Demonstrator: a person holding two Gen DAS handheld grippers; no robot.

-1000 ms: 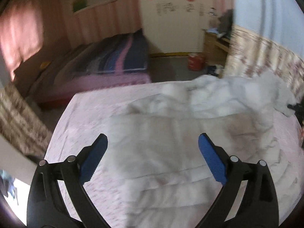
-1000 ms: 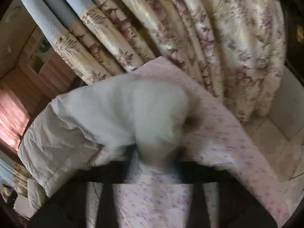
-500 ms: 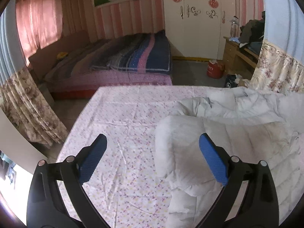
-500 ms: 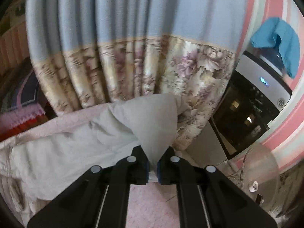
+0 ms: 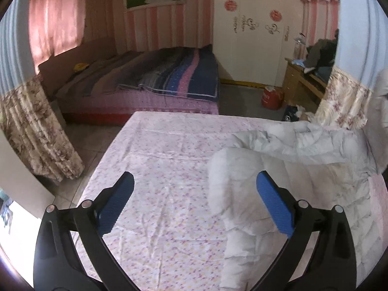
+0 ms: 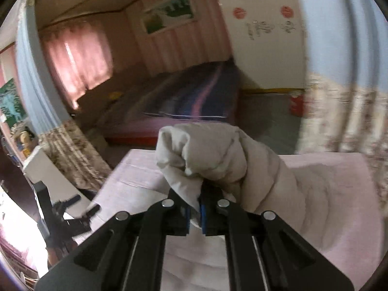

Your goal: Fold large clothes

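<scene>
**White padded coat gripped by one claw**

The white padded coat is spread over the right half of the bed. A bunched fold is clamped by the right claw at frame centre. The left claw is held wide open, empty, above the sheet.

Left gripper, right gripper: black frames, blue pads, silver rivets.
</scene>
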